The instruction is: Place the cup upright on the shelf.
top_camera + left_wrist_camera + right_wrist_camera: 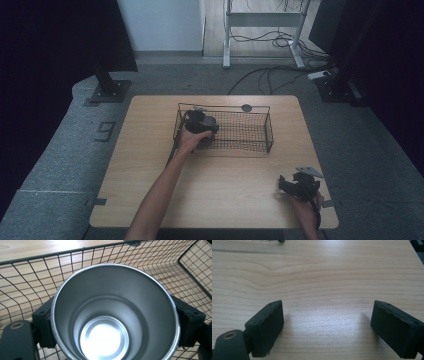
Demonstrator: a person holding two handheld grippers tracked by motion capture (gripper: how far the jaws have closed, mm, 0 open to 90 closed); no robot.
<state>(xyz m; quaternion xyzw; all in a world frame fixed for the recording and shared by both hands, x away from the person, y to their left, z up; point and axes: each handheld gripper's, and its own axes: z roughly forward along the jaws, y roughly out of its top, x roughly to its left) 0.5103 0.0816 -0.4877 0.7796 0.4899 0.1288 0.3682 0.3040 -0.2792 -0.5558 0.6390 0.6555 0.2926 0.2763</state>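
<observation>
I am reaching my left arm forward, nearly straight, with my left claw pointing ahead and down, its jaws clamping a wide round body between them, pads pressing on either side. I am keeping my right hand low and close to me, my right claw gaping wide, nothing between its jaws.

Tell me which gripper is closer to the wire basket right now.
Left. The left gripper is inside the wire basket at its left end, clamped on a metal cup. The right gripper sits open at the table's near right corner, apart from the basket.
</observation>
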